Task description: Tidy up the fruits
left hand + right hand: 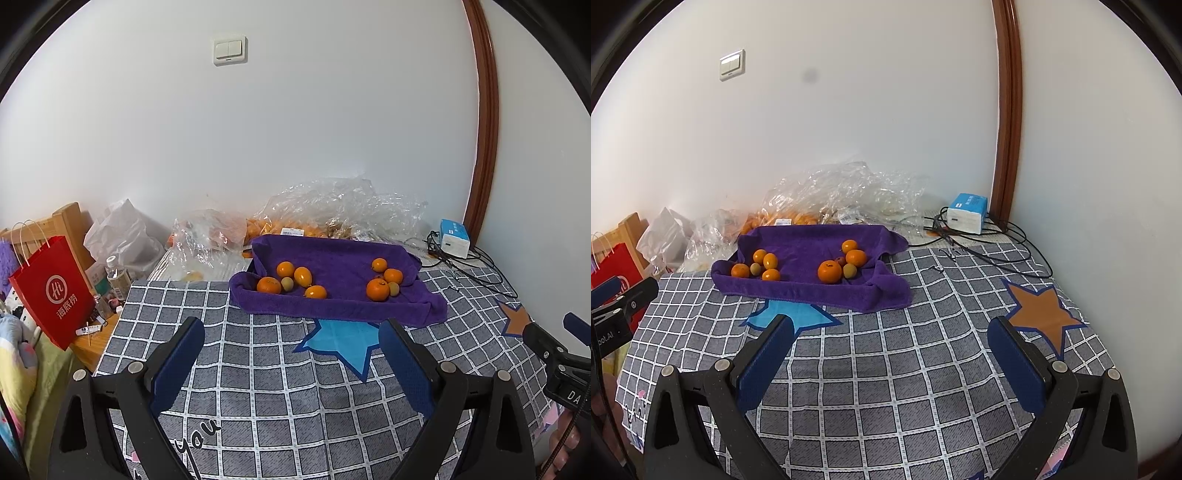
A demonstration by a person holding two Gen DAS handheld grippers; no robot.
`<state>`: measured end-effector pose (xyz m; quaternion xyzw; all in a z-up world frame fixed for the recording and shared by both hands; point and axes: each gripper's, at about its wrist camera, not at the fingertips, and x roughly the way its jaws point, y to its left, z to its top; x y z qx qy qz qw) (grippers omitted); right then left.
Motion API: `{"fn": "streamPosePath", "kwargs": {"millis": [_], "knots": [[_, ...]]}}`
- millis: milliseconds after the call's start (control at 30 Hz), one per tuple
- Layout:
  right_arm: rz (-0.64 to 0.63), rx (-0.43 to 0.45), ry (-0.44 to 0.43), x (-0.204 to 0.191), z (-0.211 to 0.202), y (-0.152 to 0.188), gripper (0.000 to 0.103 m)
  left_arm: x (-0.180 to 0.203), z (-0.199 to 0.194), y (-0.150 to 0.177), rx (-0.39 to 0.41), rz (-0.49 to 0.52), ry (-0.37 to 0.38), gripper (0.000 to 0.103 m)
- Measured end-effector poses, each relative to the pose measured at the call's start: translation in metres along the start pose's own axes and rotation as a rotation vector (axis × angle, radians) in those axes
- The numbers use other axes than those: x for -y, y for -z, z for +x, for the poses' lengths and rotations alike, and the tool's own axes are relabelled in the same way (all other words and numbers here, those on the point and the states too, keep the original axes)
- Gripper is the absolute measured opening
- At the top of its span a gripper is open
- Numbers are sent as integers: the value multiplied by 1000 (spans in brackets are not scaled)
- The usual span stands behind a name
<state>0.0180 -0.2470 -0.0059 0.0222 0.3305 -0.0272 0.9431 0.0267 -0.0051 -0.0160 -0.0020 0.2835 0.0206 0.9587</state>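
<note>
A purple towel (332, 258) (812, 240) lies on the grey checked bedsheet with two groups of fruit on it. The left group (291, 280) (761, 267) holds several oranges and one small green fruit. The right group (384, 280) (842, 264) holds oranges, a green fruit and a small dark red one. My left gripper (291, 328) stands open and empty in front of the towel's near edge. My right gripper (892, 328) is open too, nearer to me, to the right of the towel. Neither gripper touches any fruit.
Crumpled clear plastic bags (332, 210) (834, 192) with more oranges lie behind the towel by the wall. A blue-white tissue pack (454, 238) (967, 214) and black cables (990, 243) lie at the back right. A red paper bag (53, 291) stands off the bed's left edge.
</note>
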Motion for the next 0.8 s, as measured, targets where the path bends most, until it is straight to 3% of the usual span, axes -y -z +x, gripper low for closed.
{"fn": "streamPosePath", "kwargs": {"millis": [800], "knots": [[-1, 10, 5, -2, -3, 0, 103, 3, -3, -4, 17, 10, -2, 96]]}}
